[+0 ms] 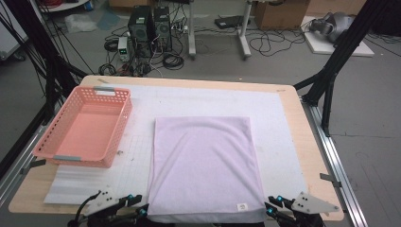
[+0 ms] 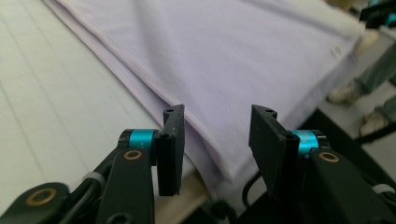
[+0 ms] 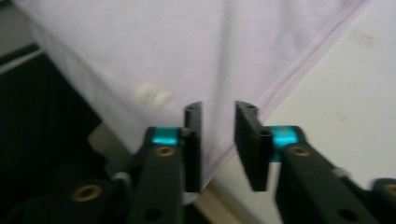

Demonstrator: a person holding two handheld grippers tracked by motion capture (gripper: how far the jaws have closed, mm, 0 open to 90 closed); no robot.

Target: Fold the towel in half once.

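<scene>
Hovering with left tool [image 1: 140,209] and right tool [image 1: 271,206] parted, empty, at the folded towel's [image 1: 204,165] near corners; next, regripping them.

Right gripper [image 3: 218,140] parted over lilac cloth [image 3: 187,51] corner

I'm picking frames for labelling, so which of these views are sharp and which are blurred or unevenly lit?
High view: evenly lit and fairly sharp, the lilac cloth and pink basket clear, the floor behind dimmer. Left gripper view: black pads crisp, the cloth going soft toward the far corner. Right gripper view: blurred throughout, the cloth's small label a smear, a dark area at left.
</scene>
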